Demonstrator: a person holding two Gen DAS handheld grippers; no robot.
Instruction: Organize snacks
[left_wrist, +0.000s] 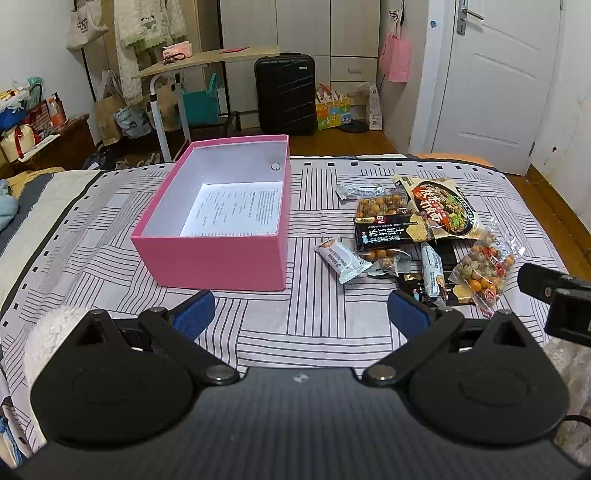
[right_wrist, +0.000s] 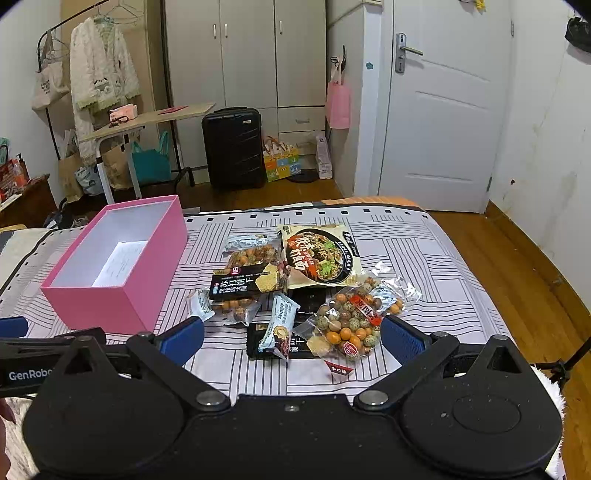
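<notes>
With both the left gripper (left_wrist: 301, 310) and right gripper (right_wrist: 291, 338) spread wide and empty, the snack packets (right_wrist: 295, 291) lie heaped on the bedsheet (right_wrist: 424, 258) beside the pink box (right_wrist: 122, 295), light, crinkly and slippery (best pinched at a sealed edge).

Glossy plastic snack packets (right_wrist: 343, 325) – matt, seemingly cardboard box (left_wrist: 218, 258).

Soft, even light fills the room, both views bright and sharp; glare whitens the pink box (left_wrist: 218, 258) floor and glints off snack wrappers (right_wrist: 347, 325), the door (right_wrist: 443, 122) bows at the edge, corners go dark
</notes>
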